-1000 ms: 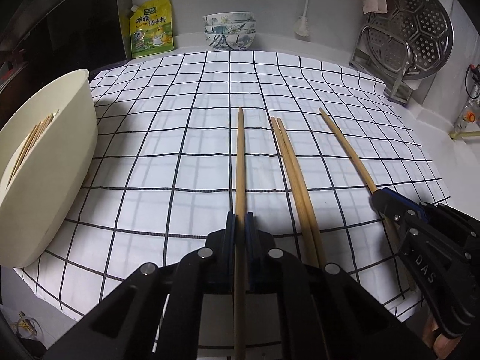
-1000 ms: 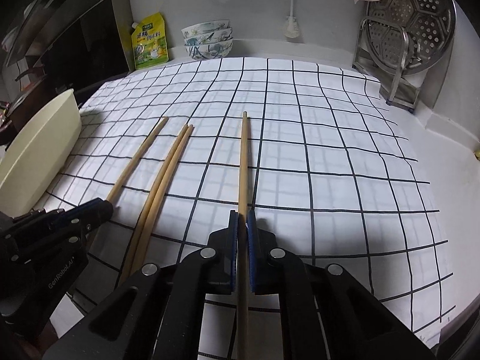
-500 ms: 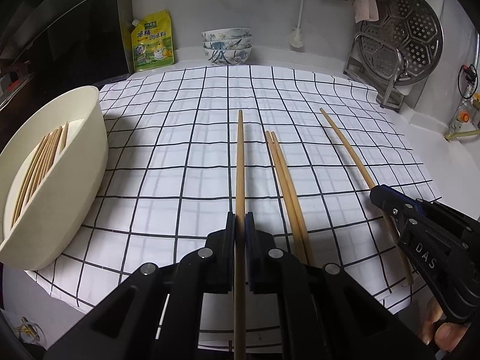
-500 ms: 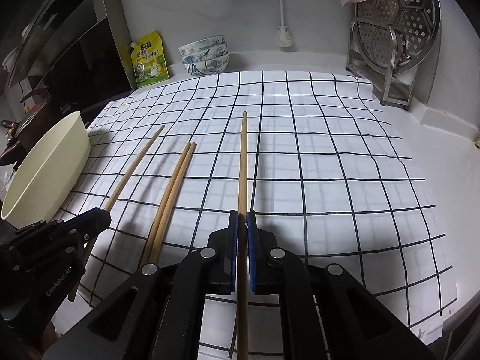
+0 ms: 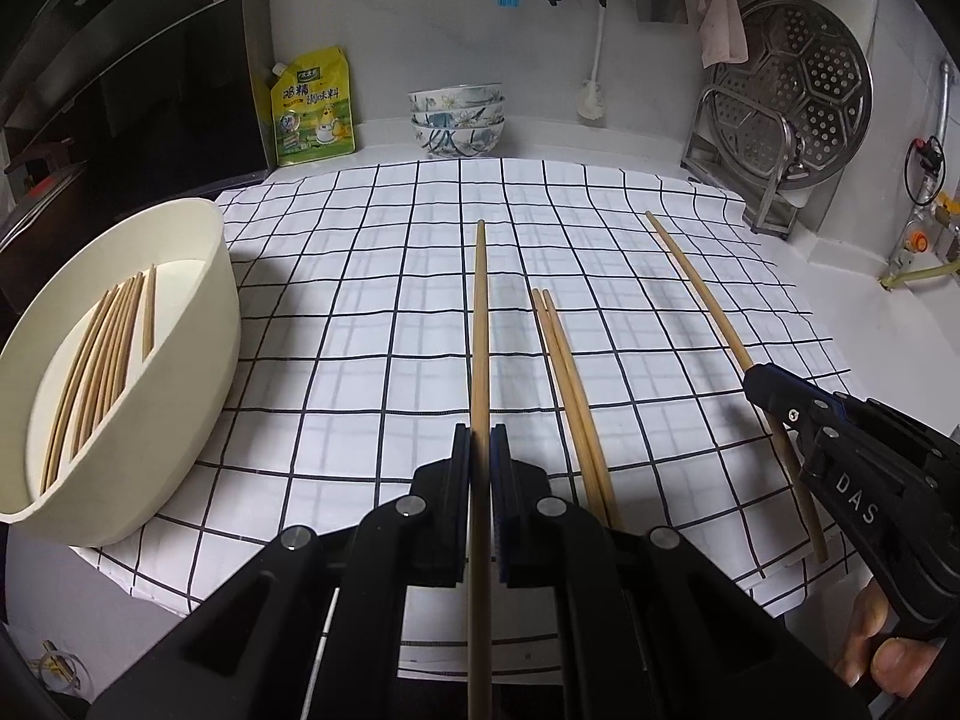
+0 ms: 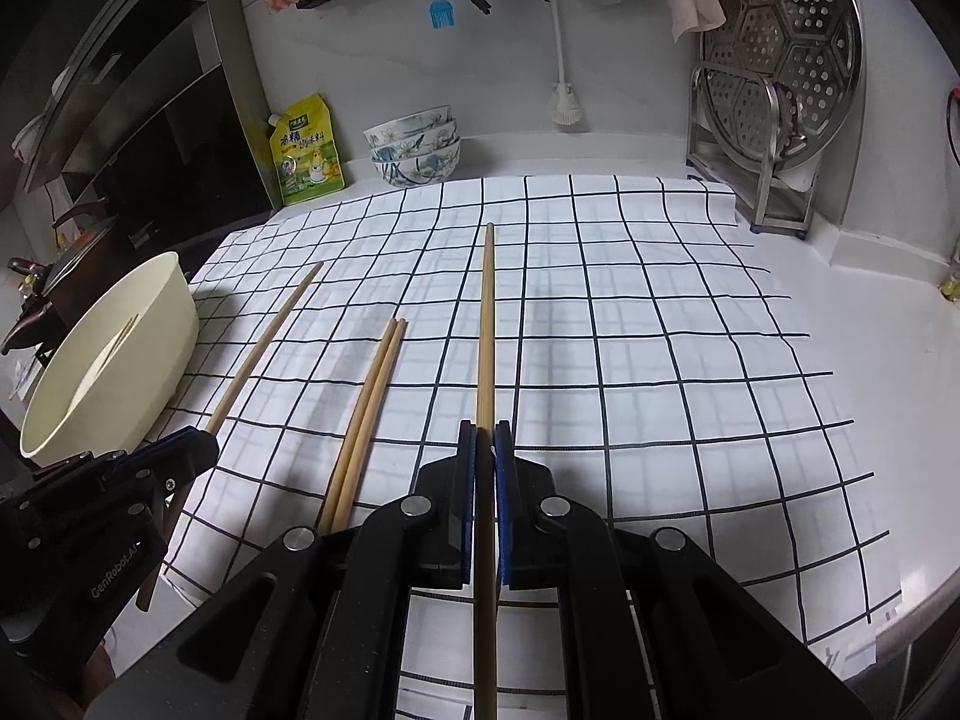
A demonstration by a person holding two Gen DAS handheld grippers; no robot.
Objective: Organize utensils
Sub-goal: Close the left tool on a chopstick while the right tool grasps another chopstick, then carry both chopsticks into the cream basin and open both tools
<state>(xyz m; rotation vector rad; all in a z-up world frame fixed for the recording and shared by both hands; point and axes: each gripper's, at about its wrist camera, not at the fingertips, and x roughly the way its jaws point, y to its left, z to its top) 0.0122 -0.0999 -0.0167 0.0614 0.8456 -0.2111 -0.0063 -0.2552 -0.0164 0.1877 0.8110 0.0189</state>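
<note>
My left gripper (image 5: 480, 438) is shut on a wooden chopstick (image 5: 480, 324) that points forward above the checked cloth (image 5: 372, 312). My right gripper (image 6: 485, 435) is shut on another wooden chopstick (image 6: 487, 312), also held above the cloth. A pair of chopsticks (image 5: 567, 384) lies on the cloth between the two grippers; it also shows in the right wrist view (image 6: 369, 408). A cream tub (image 5: 198, 360) at the left holds several chopsticks (image 5: 102, 354). The right gripper shows at the right in the left wrist view (image 5: 756, 381).
A yellow seasoning pouch (image 5: 312, 108) and stacked patterned bowls (image 5: 457, 120) stand at the back wall. A metal rack with a perforated steamer plate (image 5: 798, 90) stands at the back right. A dark stove hood (image 5: 120, 60) is at the left.
Both grippers have risen and pulled back with their chopsticks. More of the tub's inside and the back wall shows now.
</note>
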